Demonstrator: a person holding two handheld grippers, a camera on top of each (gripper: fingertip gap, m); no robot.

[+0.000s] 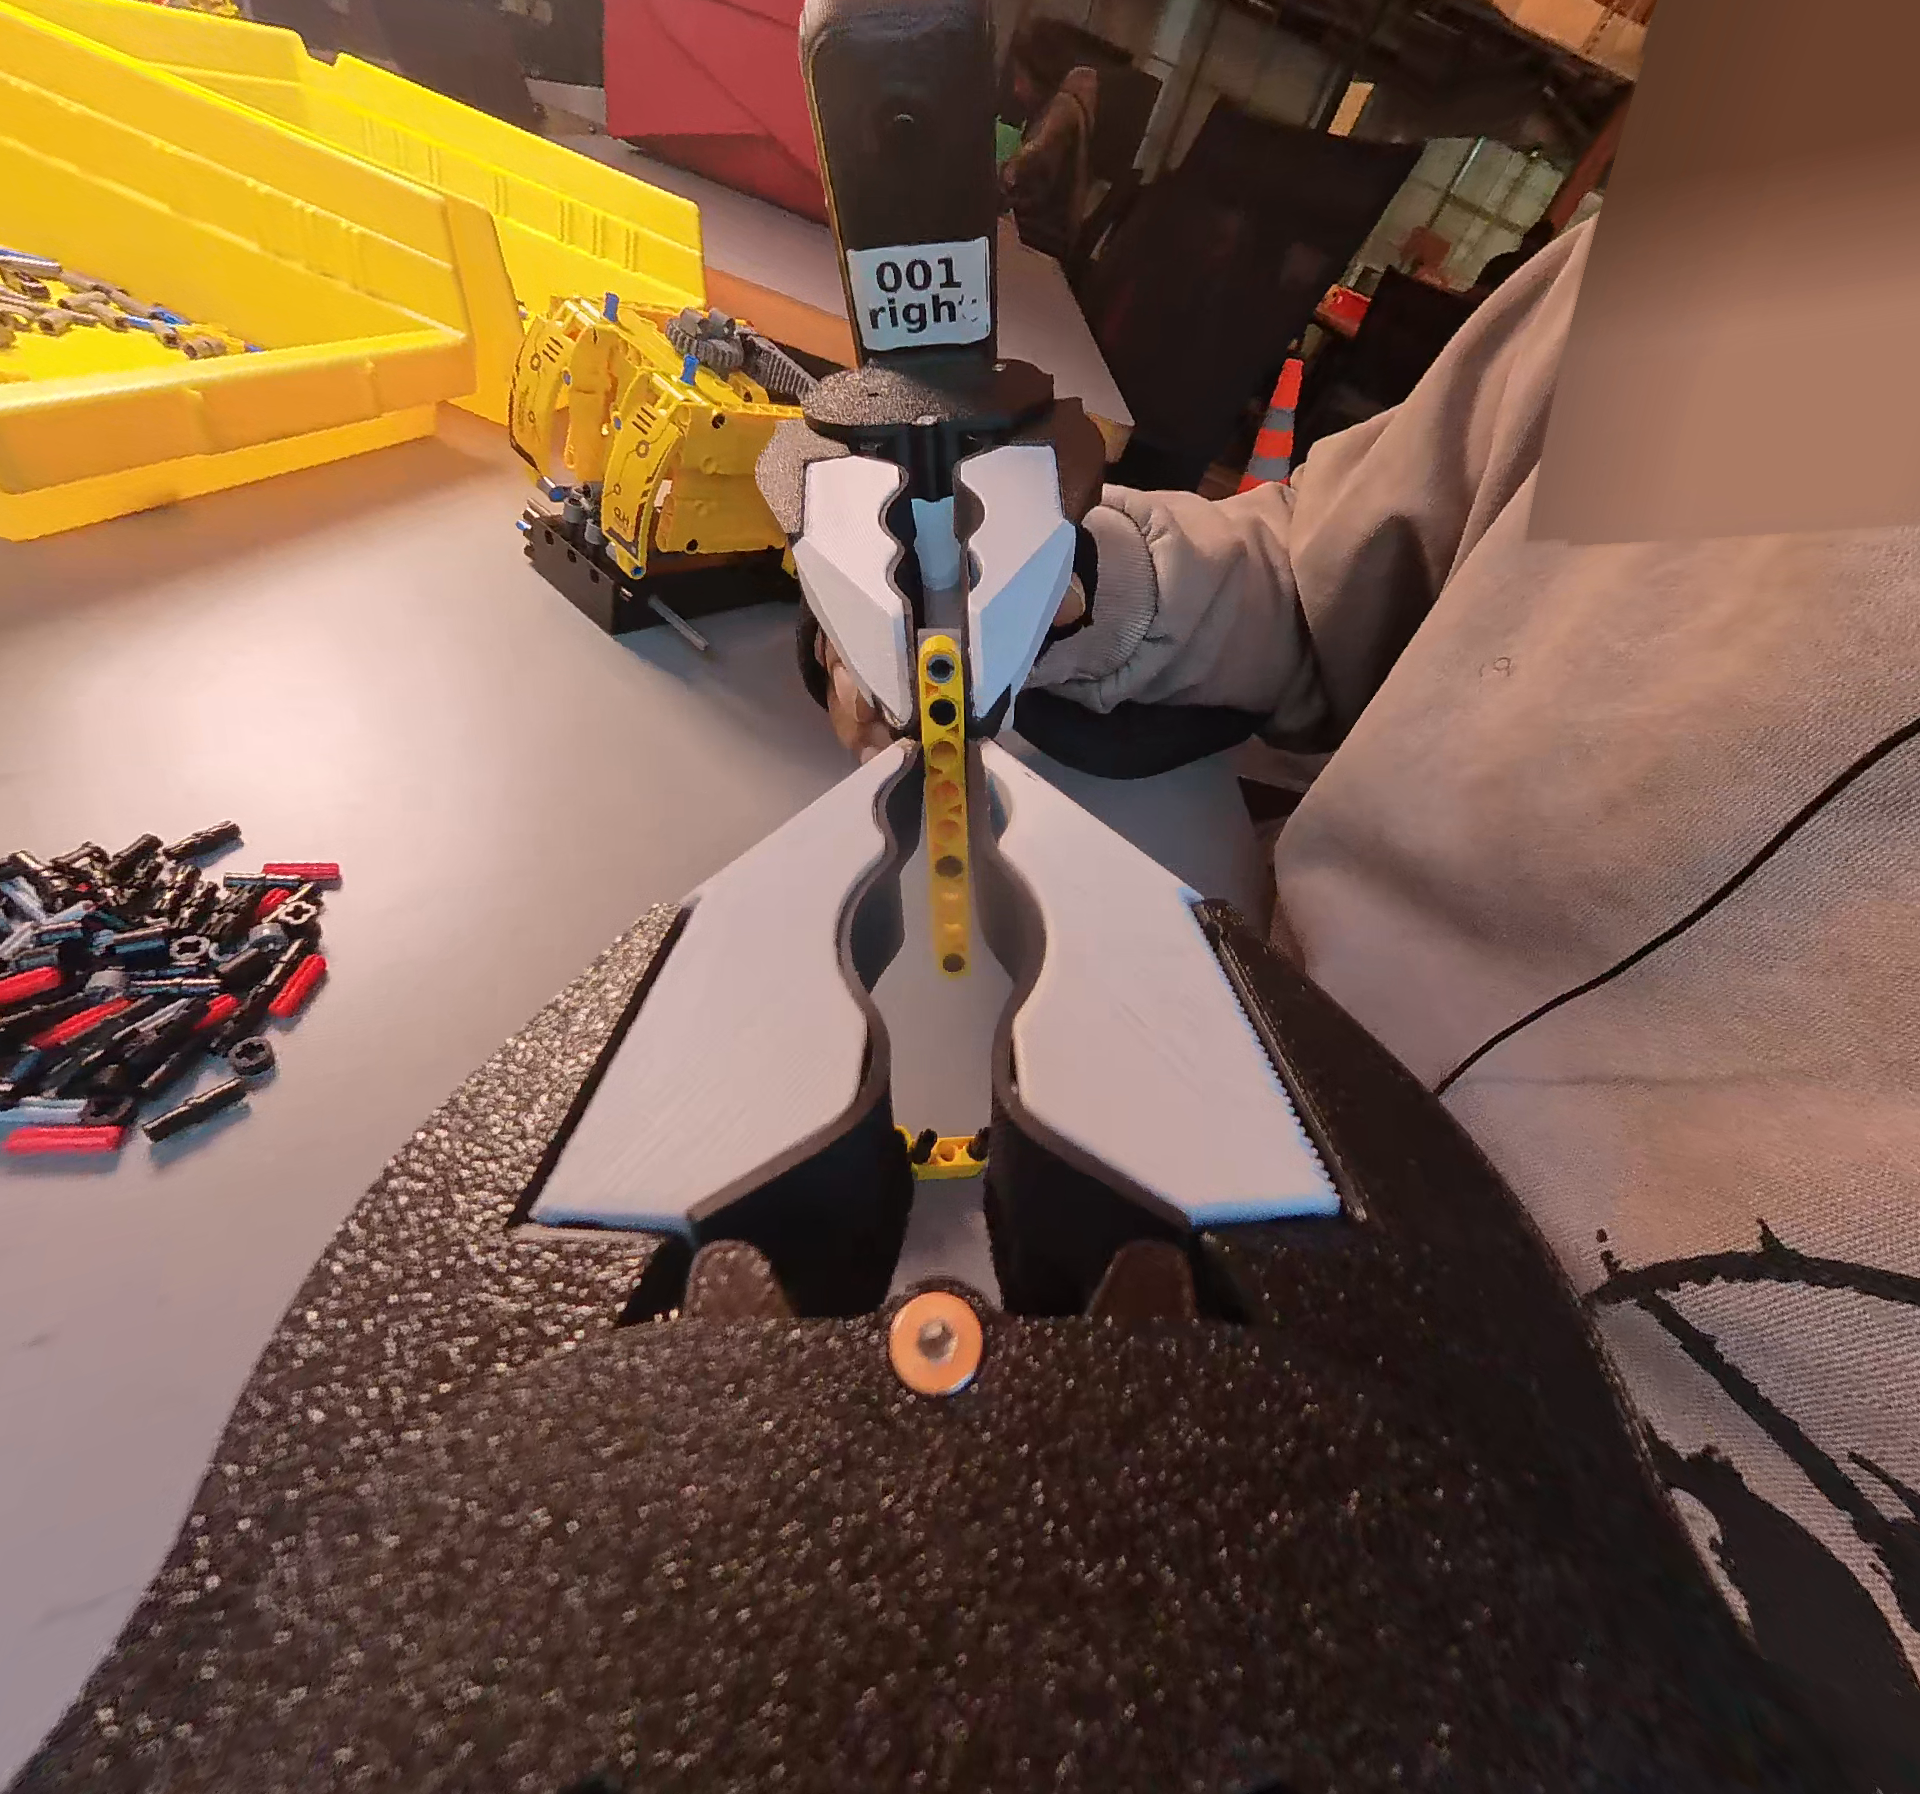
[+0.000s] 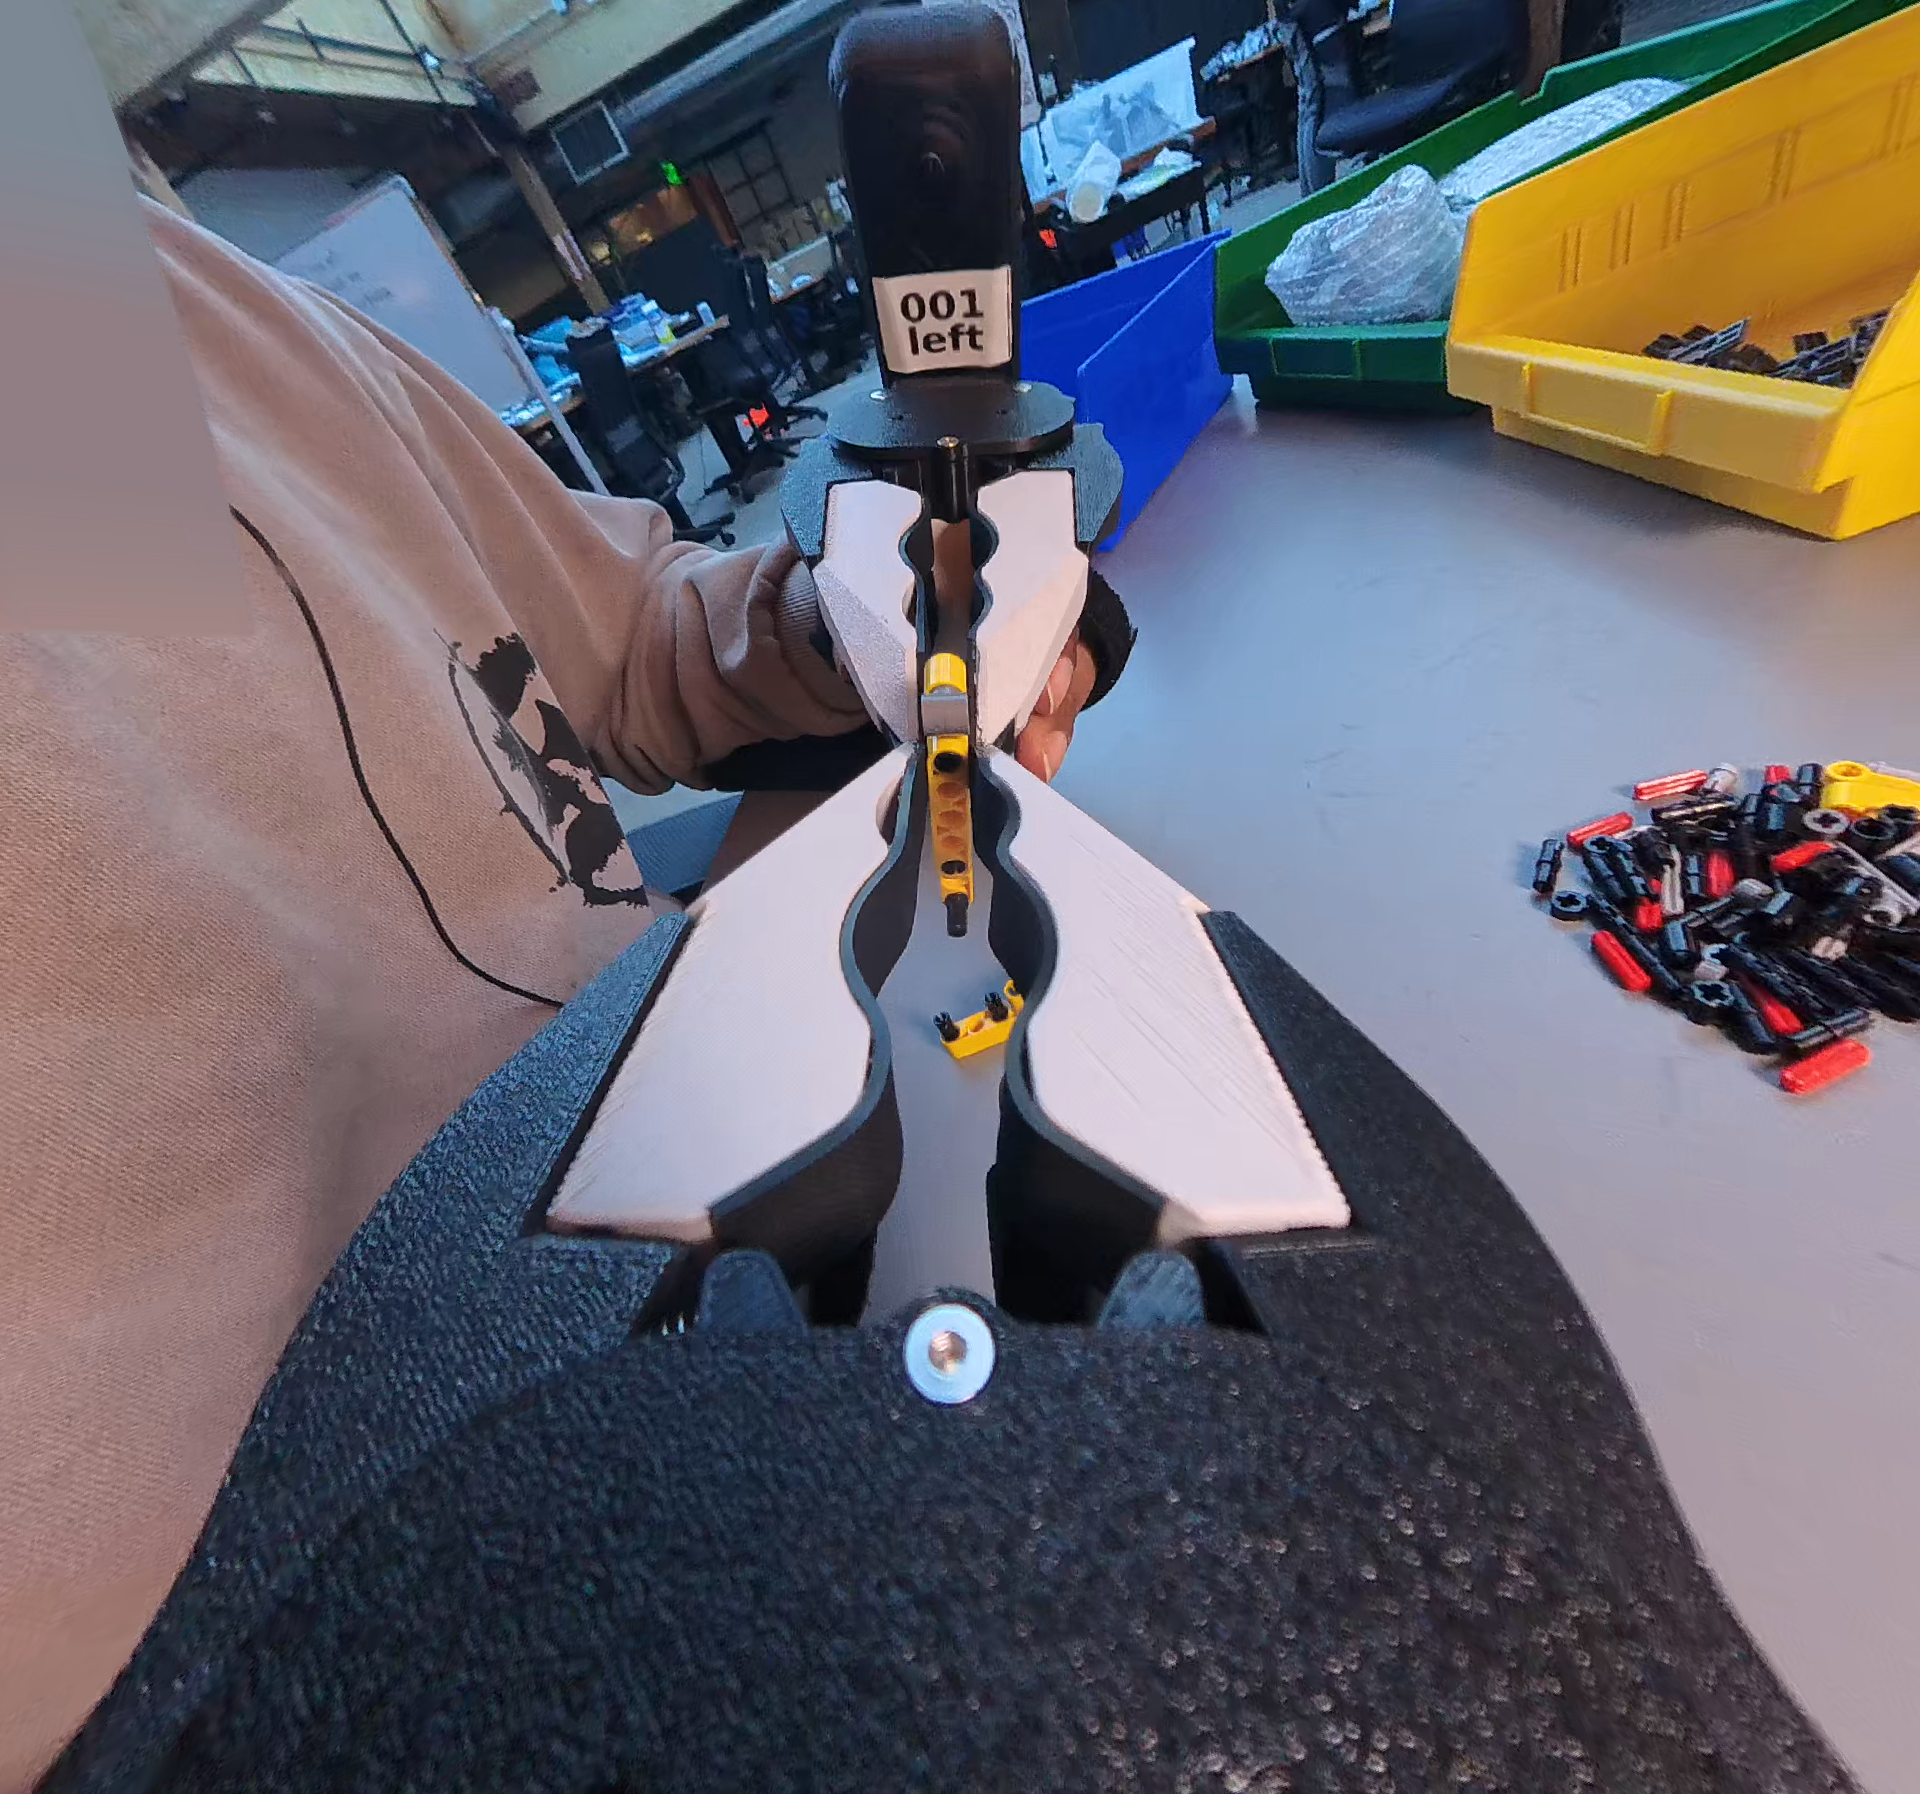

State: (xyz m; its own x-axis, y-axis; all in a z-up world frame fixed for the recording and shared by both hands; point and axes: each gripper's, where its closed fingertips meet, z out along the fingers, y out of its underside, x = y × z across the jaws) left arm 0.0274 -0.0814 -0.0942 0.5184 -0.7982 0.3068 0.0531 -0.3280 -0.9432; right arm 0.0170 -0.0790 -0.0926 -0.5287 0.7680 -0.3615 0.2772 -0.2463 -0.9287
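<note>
We find left gripper and right gripper tip to tip, jaws clamped on one yellow beam above the table.

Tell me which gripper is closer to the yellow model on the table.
Right. The right gripper is just in front of the yellow model. The left gripper faces it from the far side, tip to tip, both shut on the yellow beam.

Left tool and right tool seemingly clamped, tip-to-tip.
</note>
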